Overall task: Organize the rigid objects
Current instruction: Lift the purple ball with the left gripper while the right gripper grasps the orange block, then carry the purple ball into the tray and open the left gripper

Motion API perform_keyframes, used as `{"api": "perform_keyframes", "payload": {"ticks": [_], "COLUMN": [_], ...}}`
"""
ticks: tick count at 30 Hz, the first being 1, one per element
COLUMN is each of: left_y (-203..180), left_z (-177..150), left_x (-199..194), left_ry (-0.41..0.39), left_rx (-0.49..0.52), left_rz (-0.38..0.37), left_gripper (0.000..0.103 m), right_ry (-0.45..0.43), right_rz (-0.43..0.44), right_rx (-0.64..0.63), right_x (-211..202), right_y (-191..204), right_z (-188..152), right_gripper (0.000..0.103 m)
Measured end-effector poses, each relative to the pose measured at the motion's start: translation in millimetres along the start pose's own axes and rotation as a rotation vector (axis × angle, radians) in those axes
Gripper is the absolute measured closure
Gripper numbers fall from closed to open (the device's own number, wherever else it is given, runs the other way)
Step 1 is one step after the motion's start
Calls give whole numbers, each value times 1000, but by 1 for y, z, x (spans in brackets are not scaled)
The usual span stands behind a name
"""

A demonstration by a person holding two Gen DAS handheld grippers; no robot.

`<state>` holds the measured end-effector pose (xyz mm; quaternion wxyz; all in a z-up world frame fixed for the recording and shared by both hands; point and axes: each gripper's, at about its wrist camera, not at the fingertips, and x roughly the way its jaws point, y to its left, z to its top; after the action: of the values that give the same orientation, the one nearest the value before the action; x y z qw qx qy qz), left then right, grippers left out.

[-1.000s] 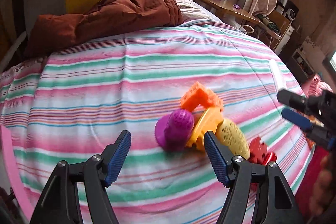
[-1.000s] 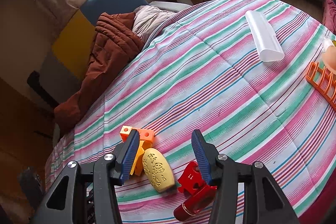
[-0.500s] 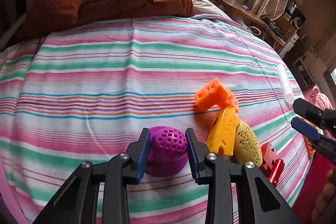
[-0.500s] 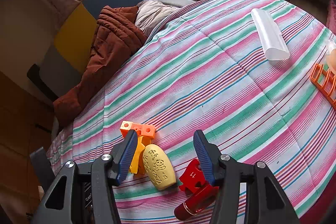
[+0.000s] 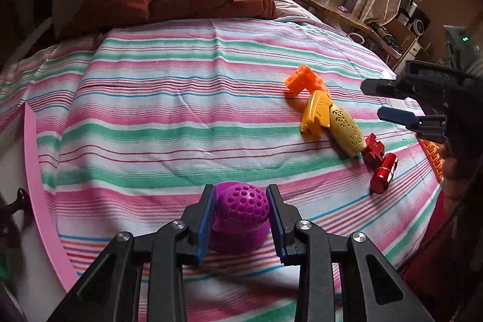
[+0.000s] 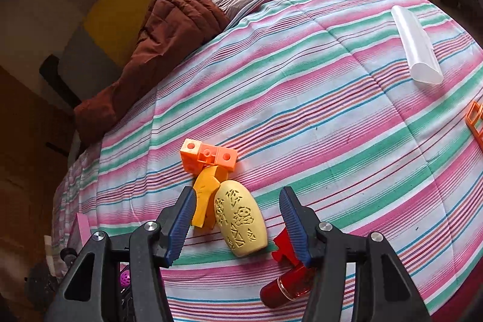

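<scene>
We have the left hand-held gripper [image 5: 240, 208] clamped on the purple perforated toy [image 5: 241, 213], its blue pads pressing both sides of the dome, low over the near edge of the striped bed [image 5: 169, 98], well apart from the other pieces. To carry it well, we would keep the squeeze even, since a rounded dome can slip out forward, and lift clear before swinging toward wherever it belongs. The right hand-held gripper [image 6: 235, 224] hangs with its jaws spread wide over the pale yellow carved piece [image 6: 241, 219], which lies touching the yellow-orange piece [image 6: 205, 198]; we would centre on it first, so the neighbour and the red cylinder [image 6: 283, 285] stay undisturbed.
</scene>
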<state>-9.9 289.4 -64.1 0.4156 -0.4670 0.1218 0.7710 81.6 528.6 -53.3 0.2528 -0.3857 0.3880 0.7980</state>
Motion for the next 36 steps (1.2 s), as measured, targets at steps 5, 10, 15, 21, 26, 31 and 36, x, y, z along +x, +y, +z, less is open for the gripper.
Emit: {"api": "perform_keyframes", "payload": {"ticks": [5, 10, 15, 21, 26, 31, 36], "left_y": [5, 13, 20, 24, 25, 35, 50], "left_z": [-4, -9, -13, -18, -21, -24, -30], "left_x": [-17, -32, -43, -51, -61, -79, -92], "left_ry": [-27, -47, -61, -71, -90, -121, -137], "left_rx": [-2, -20, -43, -57, -55, -79, -115], "left_rz": [-4, -14, -18, -6, 15, 50, 90], "left_gripper": [69, 69, 69, 69, 69, 69, 69], "right_ry": [10, 39, 57, 102, 90, 90, 84], "right_rz": [8, -21, -102, -113, -144, -155, -156], "right_rx": [-4, -6, -49, -65, -148, -183, -187], "right_x": [11, 37, 70, 98, 98, 98, 98], "right_y": [15, 32, 42, 38, 44, 48, 48], "right_z": [12, 32, 40, 42, 38, 36, 36], "right_gripper": [27, 24, 24, 27, 39, 39, 39]}}
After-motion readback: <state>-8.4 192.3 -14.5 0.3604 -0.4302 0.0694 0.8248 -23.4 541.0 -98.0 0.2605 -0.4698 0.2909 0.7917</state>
